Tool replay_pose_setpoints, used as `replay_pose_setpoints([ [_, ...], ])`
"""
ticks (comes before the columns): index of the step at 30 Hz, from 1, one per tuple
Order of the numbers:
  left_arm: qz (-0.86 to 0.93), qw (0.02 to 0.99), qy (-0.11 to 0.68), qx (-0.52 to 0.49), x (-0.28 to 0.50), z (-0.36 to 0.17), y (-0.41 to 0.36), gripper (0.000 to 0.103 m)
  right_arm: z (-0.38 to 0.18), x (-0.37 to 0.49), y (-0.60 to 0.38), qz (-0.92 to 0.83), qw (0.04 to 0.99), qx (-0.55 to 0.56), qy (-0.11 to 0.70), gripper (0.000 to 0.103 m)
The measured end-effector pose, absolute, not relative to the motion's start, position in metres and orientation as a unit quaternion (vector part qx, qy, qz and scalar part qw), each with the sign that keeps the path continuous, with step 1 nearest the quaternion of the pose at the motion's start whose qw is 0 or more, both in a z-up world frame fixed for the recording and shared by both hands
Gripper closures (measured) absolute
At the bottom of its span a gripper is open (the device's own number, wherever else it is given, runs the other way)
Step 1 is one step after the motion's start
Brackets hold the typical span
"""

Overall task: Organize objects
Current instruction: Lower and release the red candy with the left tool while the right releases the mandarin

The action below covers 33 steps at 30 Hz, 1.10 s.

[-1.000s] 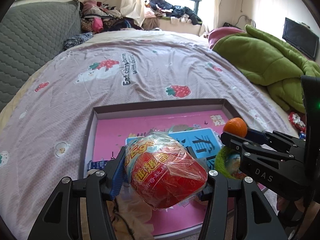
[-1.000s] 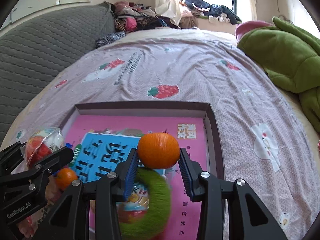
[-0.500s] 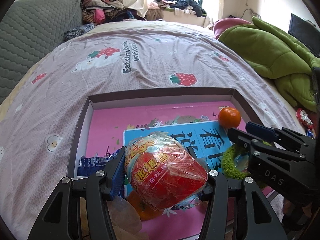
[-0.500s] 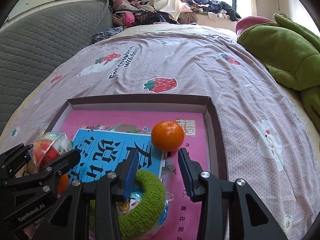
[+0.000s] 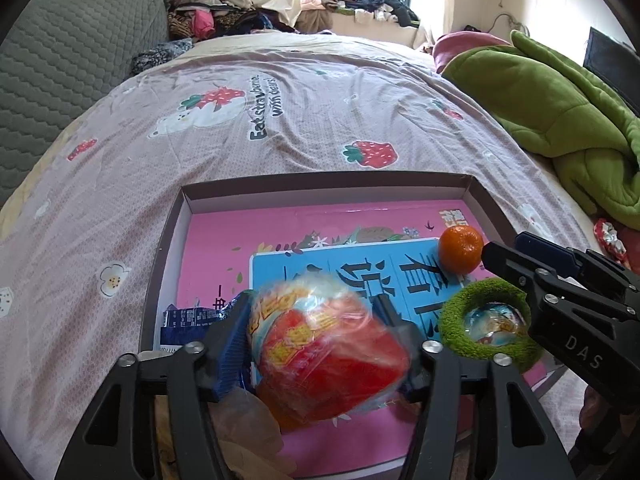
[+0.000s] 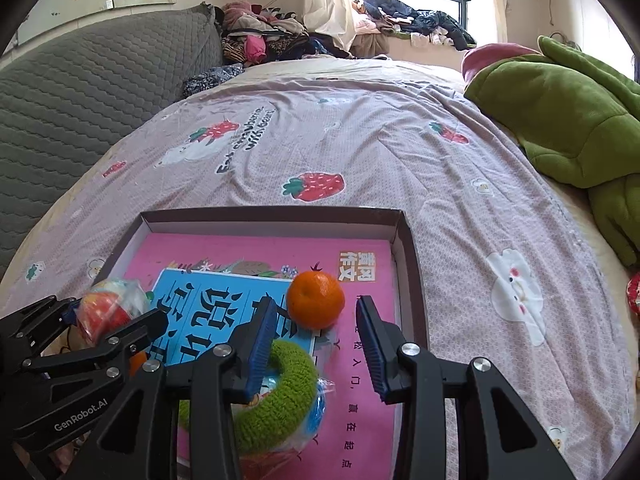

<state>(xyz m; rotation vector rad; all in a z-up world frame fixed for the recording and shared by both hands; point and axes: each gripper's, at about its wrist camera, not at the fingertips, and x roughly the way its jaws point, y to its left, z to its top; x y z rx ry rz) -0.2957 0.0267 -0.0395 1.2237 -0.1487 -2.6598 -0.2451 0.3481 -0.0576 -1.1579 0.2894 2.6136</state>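
Red and yellow plastic wrap is what we're squeezing in our left gripper (image 5: 320,344): a snack pack (image 5: 326,350), blurry in the left view, pinched between both blue pads above the near left part of the box (image 5: 320,188) on the bedsheet (image 5: 280,120). Our left view shows a second orange (image 5: 286,420) tucked under that pack, which in the right view is only an orange sliver behind the left gripper (image 6: 100,336). The right view gives us the pink book's (image 6: 360,380) yellow title block and lower text, plus our right gripper (image 6: 316,344) with its jaws spread wide and nothing between them. The orange (image 6: 316,300) sits just beyond those tips, on the corner of the blue book (image 6: 208,312), and the green fuzzy ring (image 6: 280,392) lies right under the left finger (image 6: 260,340). Compared with a second ago, we've let go of that orange: it was clamped in the right jaws then, and now it rests in the box. The left grip on the snack pack hasn't changed.
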Motion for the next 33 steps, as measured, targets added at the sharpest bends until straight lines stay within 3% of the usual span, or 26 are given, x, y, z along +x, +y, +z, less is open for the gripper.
replay_pose_setpoints([
  [11, -0.906, 0.106, -0.059, 0.405, -0.281, -0.020, 0.035, 0.035, -0.029, -0.231, 0.343, 0.909, 0.137, -0.382, 0.097, 0.061],
  [16, -0.914, 0.103, -0.060, 0.389, -0.270, -0.003, 0.041, 0.034, -0.014, -0.222, 0.337, 0.913, 0.136, -0.372, 0.094, 0.055],
  [33, -0.935, 0.099, -0.061, 0.335, -0.212, 0.048, 0.063, 0.032, 0.031, -0.172, 0.316, 0.928, 0.134, -0.335, 0.092, 0.051],
])
